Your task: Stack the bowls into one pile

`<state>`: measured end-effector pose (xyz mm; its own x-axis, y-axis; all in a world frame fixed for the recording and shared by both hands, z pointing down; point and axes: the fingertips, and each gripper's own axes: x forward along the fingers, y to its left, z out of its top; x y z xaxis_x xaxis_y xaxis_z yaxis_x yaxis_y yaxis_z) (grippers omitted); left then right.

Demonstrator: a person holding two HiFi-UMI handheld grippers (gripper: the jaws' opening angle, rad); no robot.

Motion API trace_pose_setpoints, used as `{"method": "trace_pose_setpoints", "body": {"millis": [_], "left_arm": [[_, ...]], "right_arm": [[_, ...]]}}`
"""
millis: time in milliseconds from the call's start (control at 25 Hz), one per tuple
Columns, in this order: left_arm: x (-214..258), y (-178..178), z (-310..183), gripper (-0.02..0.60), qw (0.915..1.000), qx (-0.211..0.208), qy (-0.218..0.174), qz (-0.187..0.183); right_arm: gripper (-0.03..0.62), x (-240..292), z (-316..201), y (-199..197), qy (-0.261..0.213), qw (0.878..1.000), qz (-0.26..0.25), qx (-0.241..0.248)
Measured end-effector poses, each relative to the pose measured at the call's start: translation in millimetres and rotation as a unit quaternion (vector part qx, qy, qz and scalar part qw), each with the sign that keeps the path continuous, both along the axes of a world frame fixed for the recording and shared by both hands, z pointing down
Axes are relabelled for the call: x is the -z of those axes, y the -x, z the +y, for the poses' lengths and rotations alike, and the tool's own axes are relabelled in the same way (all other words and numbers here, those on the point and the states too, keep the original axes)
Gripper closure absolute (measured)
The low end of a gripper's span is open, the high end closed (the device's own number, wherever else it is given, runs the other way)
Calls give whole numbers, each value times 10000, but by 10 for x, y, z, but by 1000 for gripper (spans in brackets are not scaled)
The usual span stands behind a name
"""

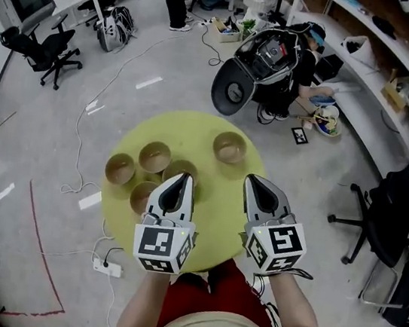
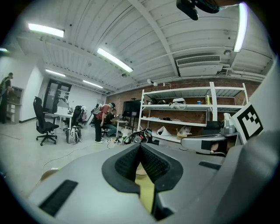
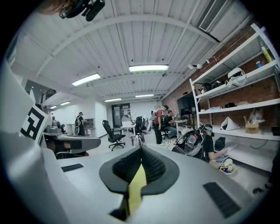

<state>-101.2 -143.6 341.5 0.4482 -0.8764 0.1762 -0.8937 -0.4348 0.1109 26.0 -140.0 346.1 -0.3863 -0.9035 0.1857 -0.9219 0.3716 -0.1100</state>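
Several brown bowls stand apart on a round yellow table (image 1: 202, 227) in the head view. One bowl (image 1: 230, 147) is at the far right, another bowl (image 1: 155, 157) sits mid-left and a third bowl (image 1: 120, 170) is at the left edge. Two more are partly hidden under my left gripper (image 1: 182, 177), which hovers over the table's middle with its jaws shut and empty. My right gripper (image 1: 255, 180) hangs beside it to the right, also shut and holding nothing. In both gripper views the pads meet, at the left gripper (image 2: 140, 146) and the right gripper (image 3: 141, 149), with only yellow table showing below.
The table stands on a grey floor with cables and a power strip (image 1: 107, 266) at its left. A person (image 1: 310, 68) crouches by black equipment (image 1: 261, 64) beyond the table. Office chairs (image 1: 42, 51) stand far left, another chair (image 1: 387, 217) at the right, and shelves line the right wall.
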Motion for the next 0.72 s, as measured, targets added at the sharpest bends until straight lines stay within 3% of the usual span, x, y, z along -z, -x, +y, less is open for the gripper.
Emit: {"method": "trace_pose_setpoints", "body": {"millis": [720], "left_arm": [[-2, 346, 1047, 559, 9998, -214, -26, -25]], "right_arm": [[559, 14, 1095, 501, -205, 9990, 372, 109]]}}
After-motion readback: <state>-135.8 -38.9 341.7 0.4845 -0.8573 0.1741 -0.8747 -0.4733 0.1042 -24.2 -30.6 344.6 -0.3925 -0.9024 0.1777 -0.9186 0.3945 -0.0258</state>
